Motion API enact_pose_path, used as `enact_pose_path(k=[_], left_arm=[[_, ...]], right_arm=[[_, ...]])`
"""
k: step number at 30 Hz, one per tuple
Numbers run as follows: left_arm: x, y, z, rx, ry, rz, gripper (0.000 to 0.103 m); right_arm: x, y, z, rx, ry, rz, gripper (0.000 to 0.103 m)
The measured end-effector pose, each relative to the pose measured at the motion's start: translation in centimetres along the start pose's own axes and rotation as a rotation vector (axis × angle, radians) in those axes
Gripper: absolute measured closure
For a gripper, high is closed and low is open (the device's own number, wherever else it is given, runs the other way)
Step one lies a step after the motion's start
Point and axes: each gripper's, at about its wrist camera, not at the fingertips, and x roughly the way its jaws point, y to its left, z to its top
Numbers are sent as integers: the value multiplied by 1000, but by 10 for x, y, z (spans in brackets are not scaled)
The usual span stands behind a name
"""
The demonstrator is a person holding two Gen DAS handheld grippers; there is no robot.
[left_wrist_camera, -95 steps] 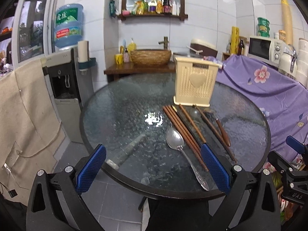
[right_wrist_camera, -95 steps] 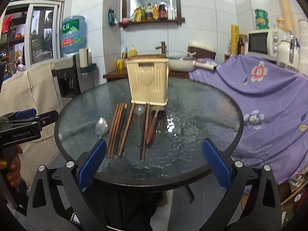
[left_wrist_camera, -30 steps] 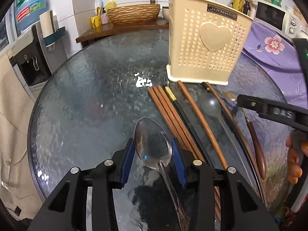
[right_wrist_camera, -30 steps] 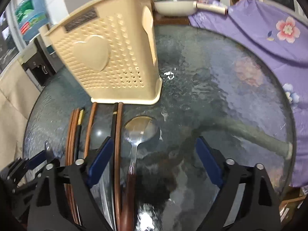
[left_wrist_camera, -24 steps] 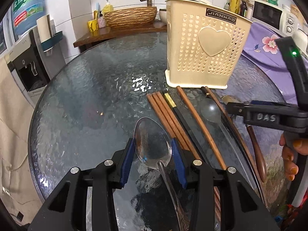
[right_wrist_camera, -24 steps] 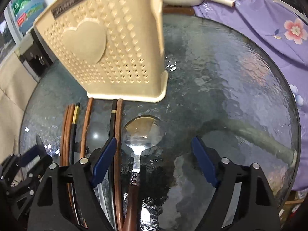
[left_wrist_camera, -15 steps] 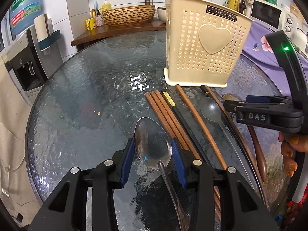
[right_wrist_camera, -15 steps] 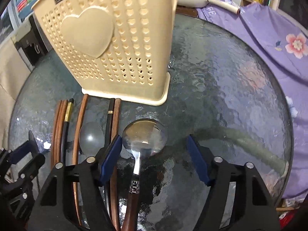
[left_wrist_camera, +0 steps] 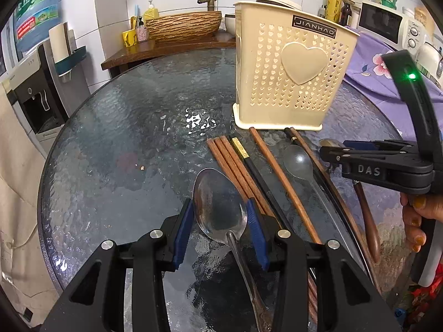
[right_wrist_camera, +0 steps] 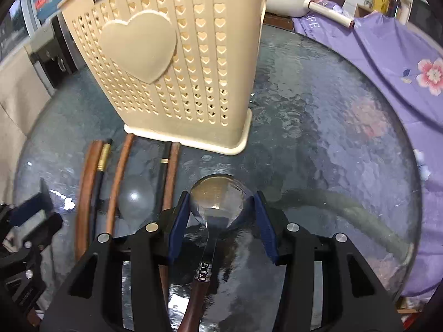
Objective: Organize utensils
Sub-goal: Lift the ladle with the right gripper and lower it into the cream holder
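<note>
My left gripper (left_wrist_camera: 220,215) is shut on the bowl of a steel spoon (left_wrist_camera: 218,210) at the left end of the utensil row. My right gripper (right_wrist_camera: 221,213) has closed its blue pads against the bowl of a brown-handled spoon (right_wrist_camera: 220,202) at the right end of the row. The right gripper also shows in the left wrist view (left_wrist_camera: 329,149). Between them lie several wooden and black chopsticks (left_wrist_camera: 235,163) and a dark spoon (left_wrist_camera: 297,161). A cream perforated utensil holder (left_wrist_camera: 290,74) stands upright just behind the row.
Everything sits on a round textured glass table (left_wrist_camera: 124,127). A purple flowered cloth (right_wrist_camera: 387,63) covers the furniture on the right. A water dispenser (left_wrist_camera: 36,88) stands on the left, and a wooden counter with a woven basin (left_wrist_camera: 182,27) is behind.
My right gripper has moved down onto the brown-handled spoon and its fingers have narrowed from wide open to the bowl's sides. My left gripper has stayed shut on the steel spoon.
</note>
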Motion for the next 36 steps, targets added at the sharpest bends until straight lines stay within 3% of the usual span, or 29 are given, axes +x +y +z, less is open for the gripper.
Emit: enact_pose_path(k=[5,11,16,23,36], left_arm=[[-6,5,5,-14,-21,-19,64],[-34,9,18,-18,-123,-60,64],[-52,9,28,-7,-189,-81,65],[-70,7,30,-6,-240,-97,66],[-82,12,42,-21,-248,-154,66]], right_arm=[[-30,-1,-6,-43,-123,-10,56],[-87,-3,-16,-74,-291,-17,56],[-128,-8,-28,-65,-378,-12,56],[-154,-5,-38,-116,-429,-41,56],[-174,1,-31,-156,-467,-42,56]])
